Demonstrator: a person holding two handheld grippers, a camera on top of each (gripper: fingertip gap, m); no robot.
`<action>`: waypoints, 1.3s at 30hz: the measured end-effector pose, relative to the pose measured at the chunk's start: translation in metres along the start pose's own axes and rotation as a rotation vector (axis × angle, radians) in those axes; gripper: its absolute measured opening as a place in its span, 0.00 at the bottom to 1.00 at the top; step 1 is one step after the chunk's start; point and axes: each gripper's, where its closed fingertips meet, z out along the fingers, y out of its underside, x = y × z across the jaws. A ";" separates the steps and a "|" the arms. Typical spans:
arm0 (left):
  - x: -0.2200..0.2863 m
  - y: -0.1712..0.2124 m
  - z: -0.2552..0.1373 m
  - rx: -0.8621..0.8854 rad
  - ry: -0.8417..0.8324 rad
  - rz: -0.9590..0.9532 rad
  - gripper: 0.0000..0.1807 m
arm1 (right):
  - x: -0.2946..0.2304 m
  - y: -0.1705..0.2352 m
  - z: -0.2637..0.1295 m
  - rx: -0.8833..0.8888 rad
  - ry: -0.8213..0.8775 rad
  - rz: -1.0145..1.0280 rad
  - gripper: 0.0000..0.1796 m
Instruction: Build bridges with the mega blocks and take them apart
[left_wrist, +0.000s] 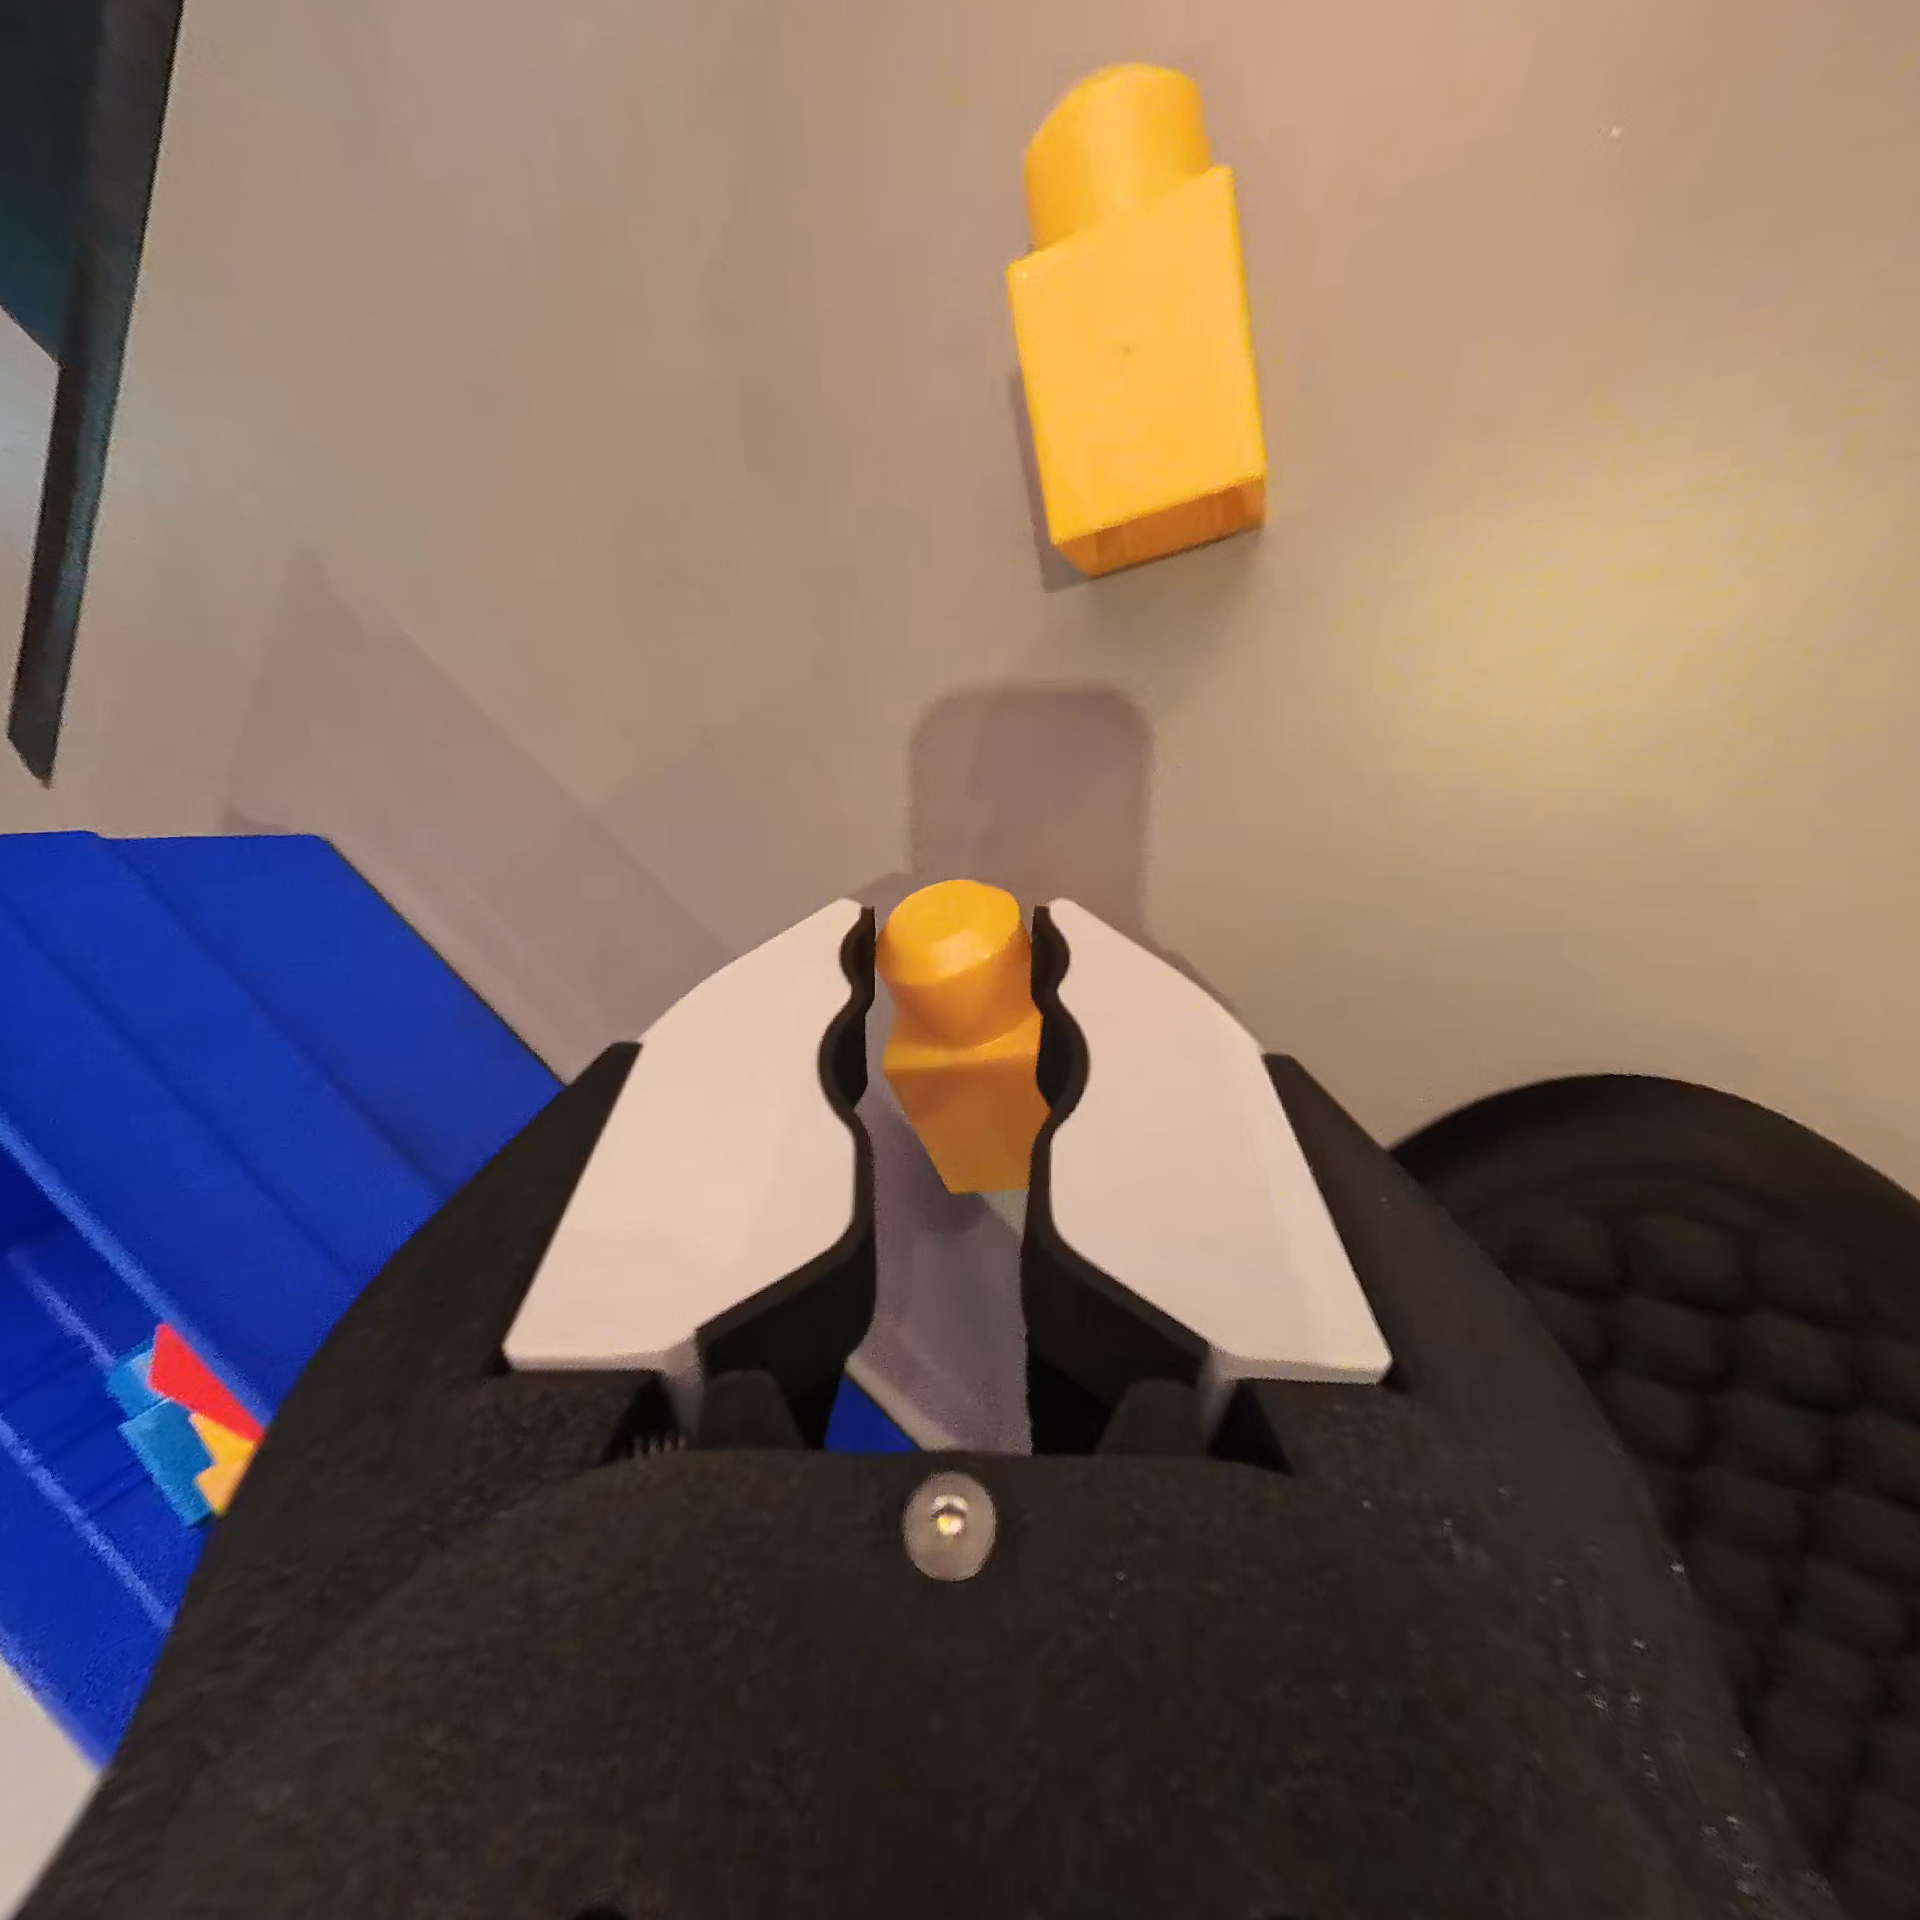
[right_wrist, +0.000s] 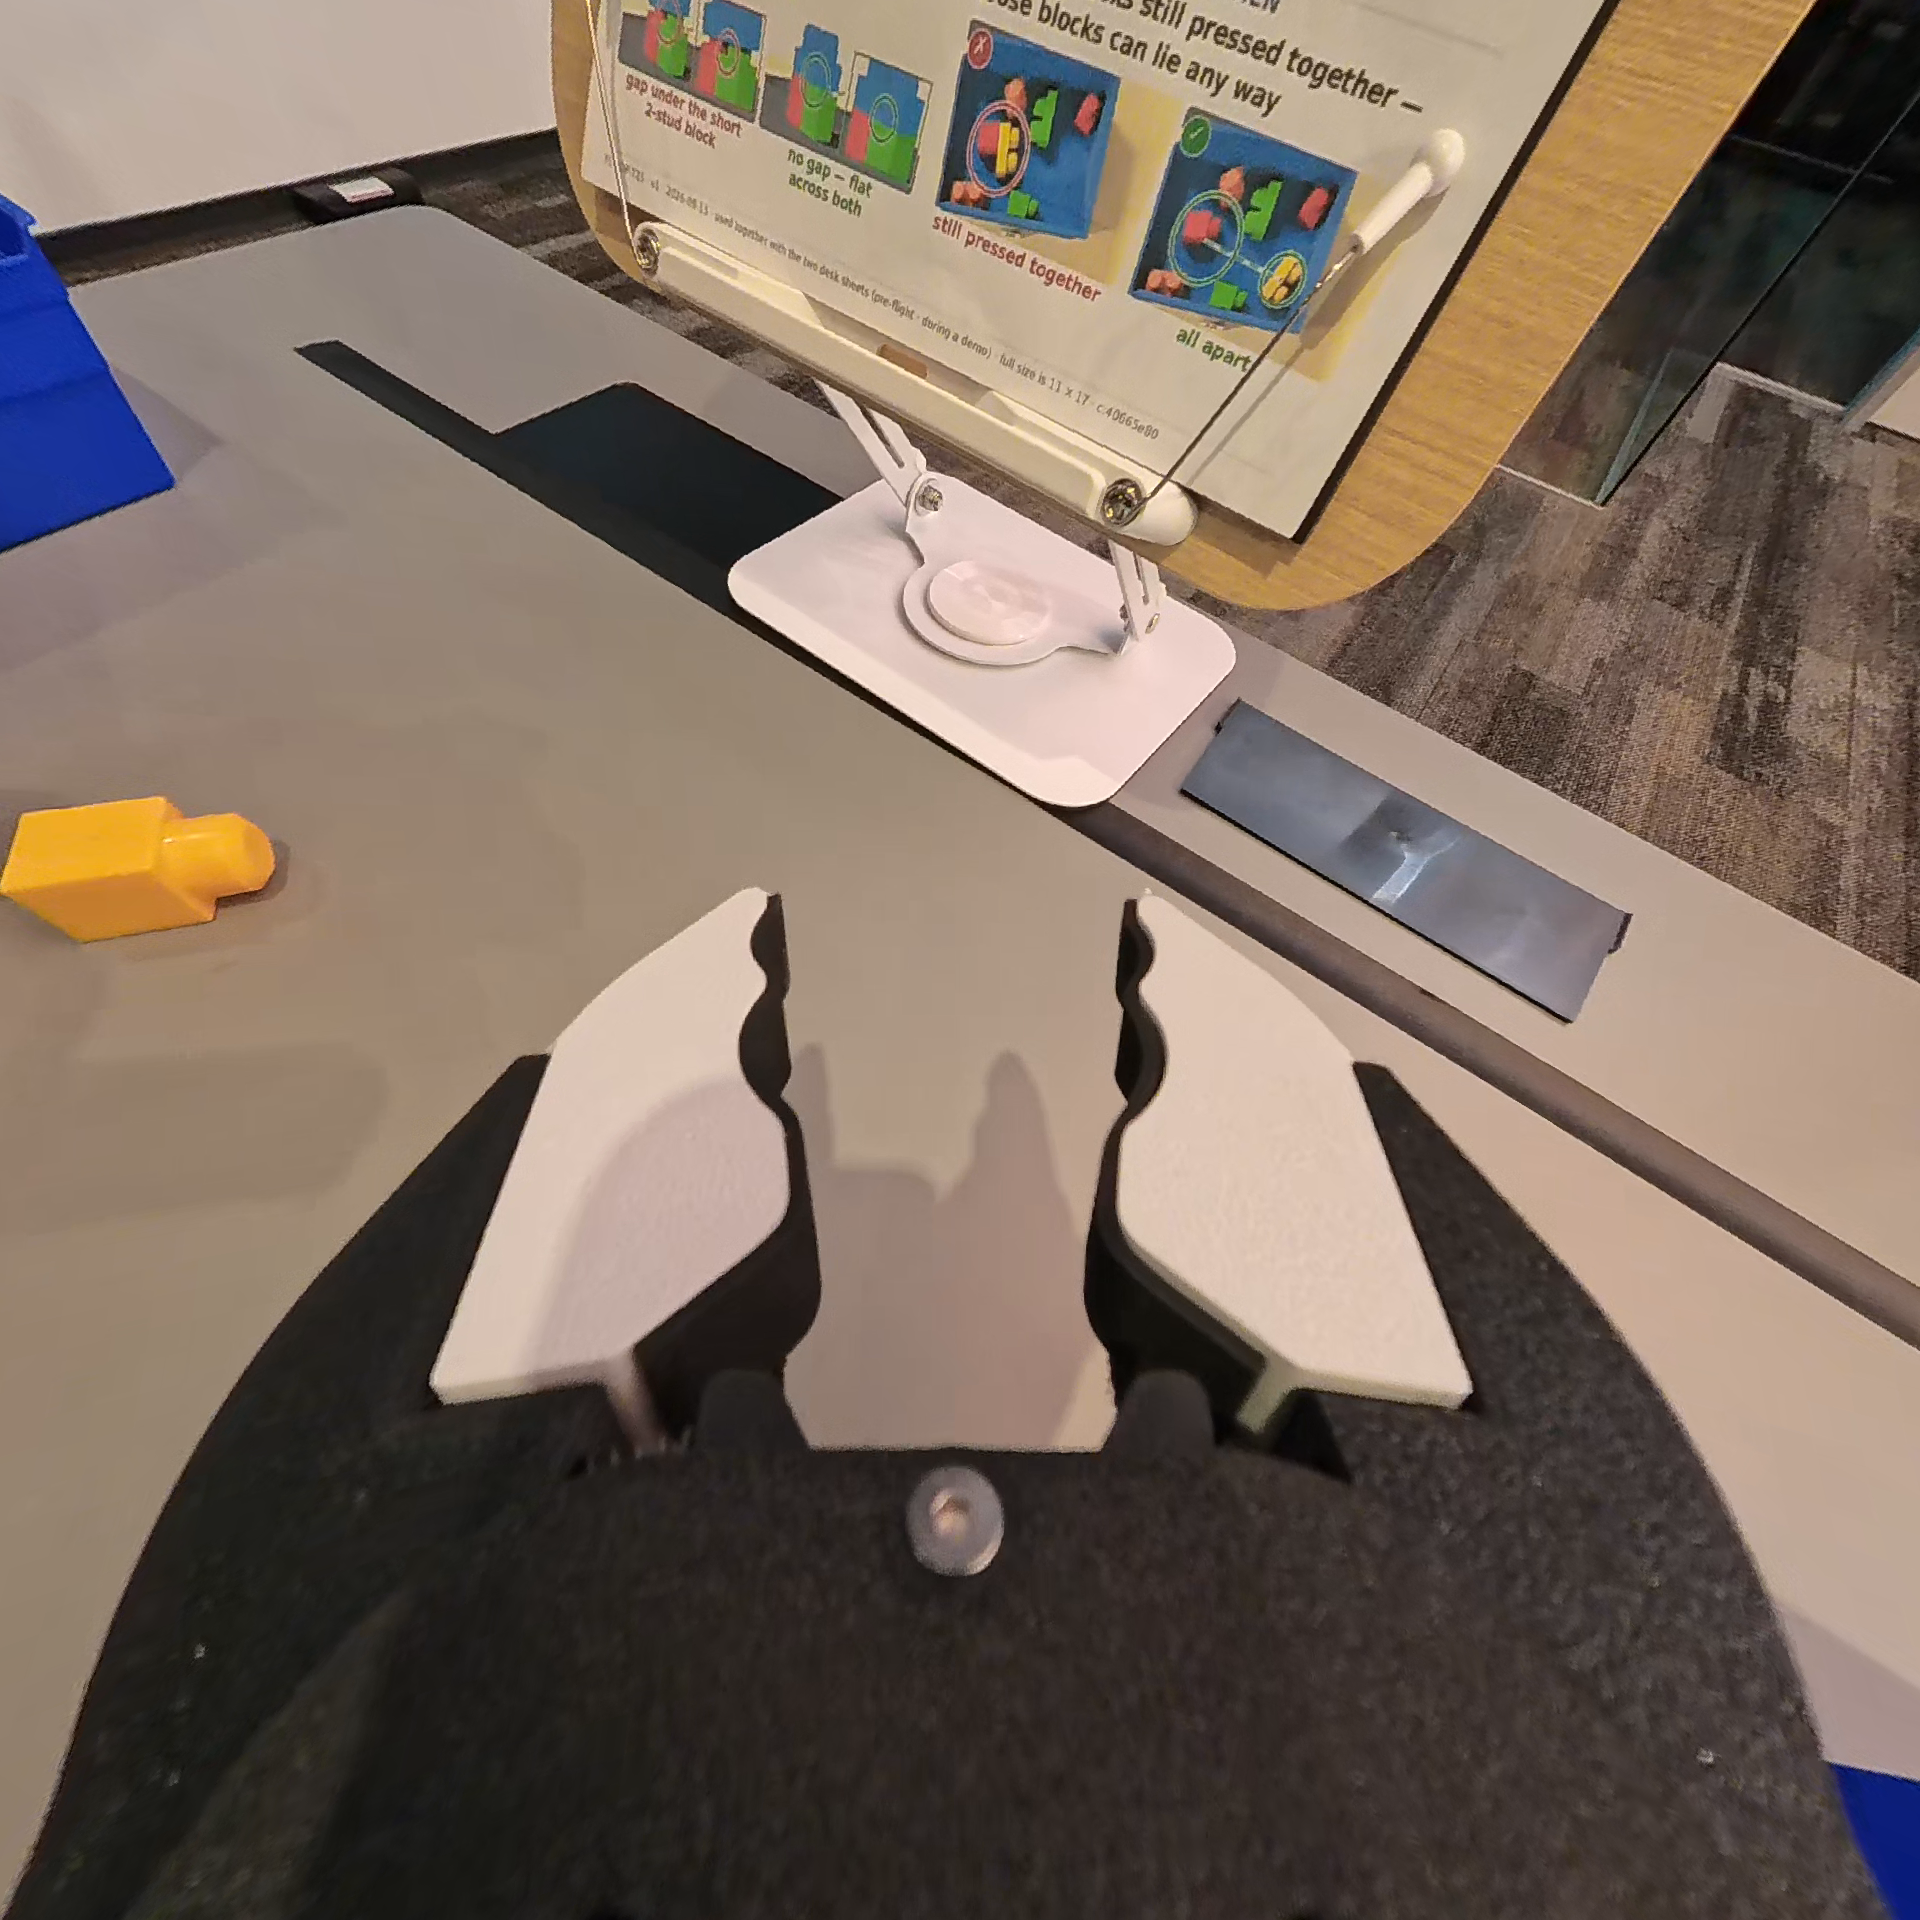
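A: Left wrist view held two yellow blocks, both one-stud. One block sat clamped between the fingers of the left gripper, stud pointing away from the camera, lifted clear of the grey table. The second block lay on its side on the table farther ahead, well apart from the first.

B: And the right wrist view?

A: Only one yellow block there — on its side at the far left, stud pointing right. It may have been the same loose one, though I could not tell for sure. The right gripper hung over bare table with its fingers spread and nothing between them.

B: What did each view have that the other lacked?

A: The left one alone showed the held block, a dark dimpled pad at lower right, and the blue bin up close with a small coloured sticker on it. The right one caught just a corner of a bin, plus one white stand carrying an illustrated sheet on a wooden board — and patterned carpet beyond the table edge.
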 end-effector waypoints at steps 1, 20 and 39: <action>-0.002 0.000 0.002 0.007 0.002 -0.012 0.16 | 0.000 0.000 0.000 0.001 -0.001 0.003 0.34; -0.008 0.020 -0.001 0.130 0.034 -0.222 0.28 | 0.003 0.007 0.003 -0.017 -0.004 0.019 0.34; -0.020 -0.041 0.032 0.151 0.036 -0.298 0.19 | 0.005 0.014 0.006 -0.031 -0.003 0.026 0.34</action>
